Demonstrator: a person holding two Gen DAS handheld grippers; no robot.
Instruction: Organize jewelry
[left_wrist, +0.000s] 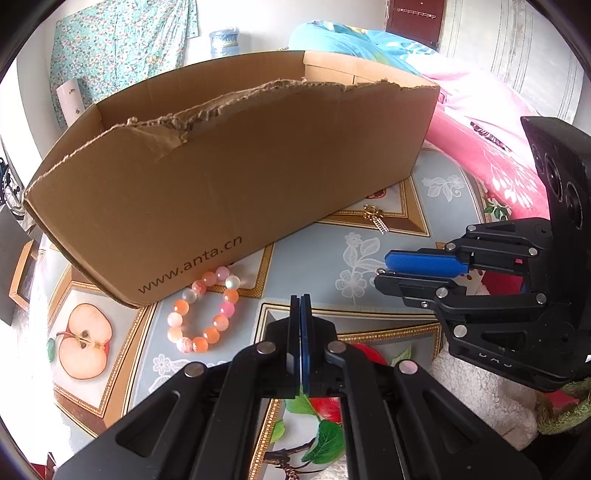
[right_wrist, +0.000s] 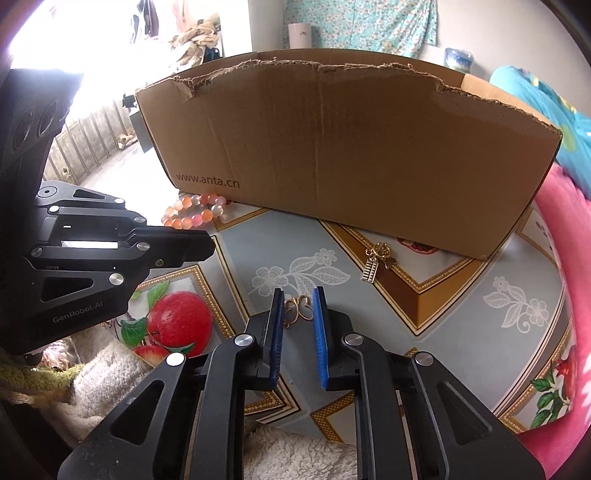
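The left gripper (left_wrist: 300, 301) had its jaws pressed together on nothing, near the bead bracelet (left_wrist: 202, 311) lying against the cardboard box (left_wrist: 236, 177). The right gripper (right_wrist: 298, 295) stood with jaws apart around a small gold charm (right_wrist: 298, 309) on the tablecloth (right_wrist: 461, 306), pads not pressing it. Another pendant (right_wrist: 377, 262) lay by the box.

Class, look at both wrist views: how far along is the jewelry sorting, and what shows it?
Done: nothing visibly; the cardboard box's inside is hidden. In hand: the right gripper is open around a small gold heart-shaped piece on the tablecloth, not yet clamped; the left gripper is shut and empty. Left: the bead bracelet and gold charm still outside the box.
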